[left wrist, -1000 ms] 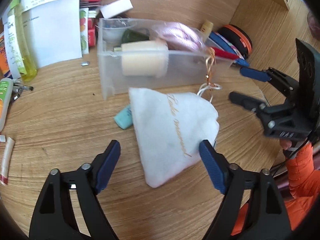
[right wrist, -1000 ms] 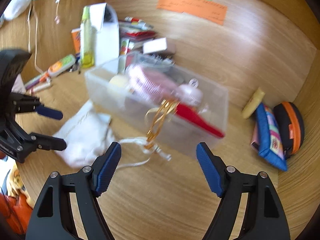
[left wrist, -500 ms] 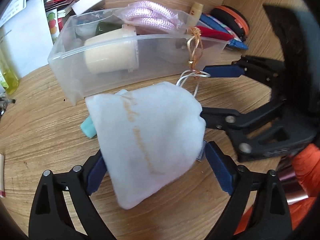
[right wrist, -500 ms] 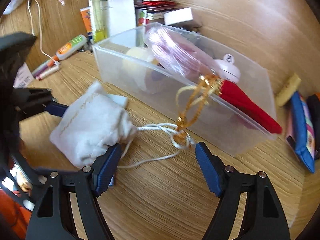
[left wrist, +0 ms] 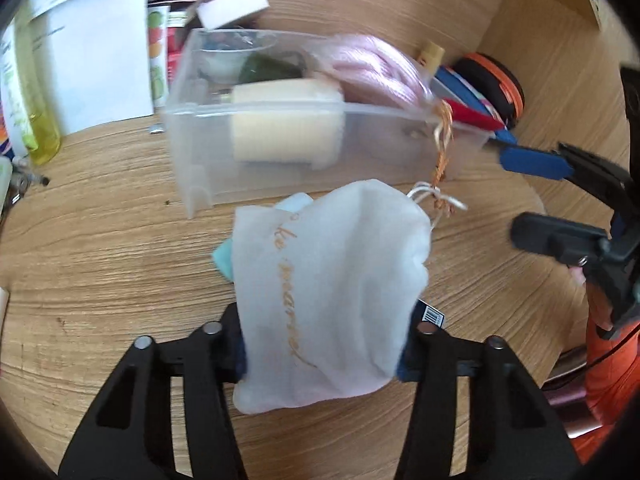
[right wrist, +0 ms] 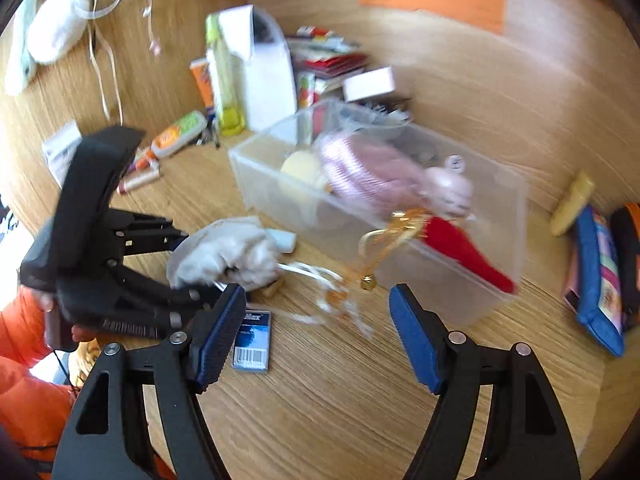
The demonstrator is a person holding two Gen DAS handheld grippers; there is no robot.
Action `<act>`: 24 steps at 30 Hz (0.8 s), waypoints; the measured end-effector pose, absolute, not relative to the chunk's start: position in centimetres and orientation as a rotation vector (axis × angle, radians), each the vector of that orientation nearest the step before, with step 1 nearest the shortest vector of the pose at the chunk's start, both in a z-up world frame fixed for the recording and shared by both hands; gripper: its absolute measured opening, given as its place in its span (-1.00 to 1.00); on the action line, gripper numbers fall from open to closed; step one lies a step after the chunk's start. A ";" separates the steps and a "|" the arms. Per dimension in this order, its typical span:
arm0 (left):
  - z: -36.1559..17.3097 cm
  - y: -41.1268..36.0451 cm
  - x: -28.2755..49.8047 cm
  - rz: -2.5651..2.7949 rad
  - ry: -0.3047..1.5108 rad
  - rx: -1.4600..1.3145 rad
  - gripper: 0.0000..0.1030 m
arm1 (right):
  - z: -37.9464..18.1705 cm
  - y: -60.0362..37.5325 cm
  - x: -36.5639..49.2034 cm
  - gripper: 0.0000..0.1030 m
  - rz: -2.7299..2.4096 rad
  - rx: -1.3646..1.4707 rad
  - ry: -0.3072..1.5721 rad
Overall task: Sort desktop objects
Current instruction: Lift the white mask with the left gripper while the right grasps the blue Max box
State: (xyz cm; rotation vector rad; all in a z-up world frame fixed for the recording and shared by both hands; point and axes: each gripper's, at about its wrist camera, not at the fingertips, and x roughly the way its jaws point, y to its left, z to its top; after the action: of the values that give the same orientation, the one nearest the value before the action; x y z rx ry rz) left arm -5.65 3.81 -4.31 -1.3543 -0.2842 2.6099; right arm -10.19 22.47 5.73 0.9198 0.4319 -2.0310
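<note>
My left gripper [left wrist: 324, 344] is shut on a white drawstring pouch [left wrist: 332, 276] with gold lettering and holds it just above the wooden desk; the pouch also shows in the right wrist view [right wrist: 228, 252]. Its white cord [right wrist: 316, 276] trails toward a gold tassel [right wrist: 384, 248]. A clear plastic bin [left wrist: 304, 148] behind it holds a cream roll, pink yarn and a red item. My right gripper [right wrist: 316, 336] is open and empty, to the right of the pouch.
A teal eraser [left wrist: 224, 260] lies under the pouch. A small blue card [right wrist: 252, 340] lies on the desk by my right gripper. Bottles, papers and a white box [left wrist: 232, 6] stand at the back left. Blue and orange pouches [right wrist: 600, 272] sit at the right wall.
My left gripper closed on the white pouch and lifted it slightly. My right gripper drew back from the pouch, staying open.
</note>
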 end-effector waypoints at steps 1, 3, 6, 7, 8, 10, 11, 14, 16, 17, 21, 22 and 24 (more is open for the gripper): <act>-4.0 3.4 -5.4 2.618 -0.291 -1.345 -0.10 | 5.8 23.1 -10.2 0.39 -2.045 0.930 0.424; -3.2 2.8 -4.8 2.647 -0.303 -1.315 -0.11 | 5.7 23.6 -10.5 0.39 -2.055 0.949 0.416; -1.5 1.9 -4.1 2.671 -0.346 -1.246 -0.12 | 4.8 23.8 -10.5 0.39 -2.052 0.979 0.430; -1.0 1.6 -3.9 2.680 -0.349 -1.232 -0.12 | 4.4 23.6 -10.3 0.39 -2.050 0.983 0.449; -0.4 1.5 -3.8 2.695 -0.355 -1.217 -0.12 | 4.1 23.4 -10.1 0.39 -2.045 0.984 0.468; 0.8 1.0 -3.7 2.720 -0.366 -1.181 -0.12 | 3.1 22.6 -9.6 0.39 -2.030 0.979 0.513; 1.3 0.8 -3.6 2.730 -0.375 -1.164 -0.12 | 2.8 22.4 -9.3 0.39 -2.023 0.977 0.525; 2.5 0.6 -3.7 2.768 -0.365 -1.131 -0.12 | 1.6 21.0 -8.5 0.39 -1.972 0.981 0.545; 3.0 0.5 -3.8 2.776 -0.367 -1.114 -0.12 | 0.8 20.1 -8.0 0.38 -1.940 0.981 0.562; 3.1 0.6 -3.8 2.778 -0.370 -1.108 -0.12 | 0.5 19.7 -7.8 0.37 -1.927 0.982 0.573; 3.8 0.6 -3.8 2.792 -0.353 -1.071 -0.12 | -0.7 18.1 -7.4 0.10 -1.887 1.000 0.613; 4.0 0.7 -3.9 2.799 -0.348 -1.057 -0.12 | -1.0 17.9 -7.4 -0.10 -1.880 1.007 0.622; 4.3 0.7 -4.3 2.803 -0.353 -1.037 -0.12 | -1.1 17.6 -7.4 -0.28 -1.876 1.006 0.620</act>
State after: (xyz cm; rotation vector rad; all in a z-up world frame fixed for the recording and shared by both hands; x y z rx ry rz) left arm -4.30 0.71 4.31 -1.0365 -0.3527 2.8026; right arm -7.44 17.61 -1.08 1.0061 0.6202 -1.8760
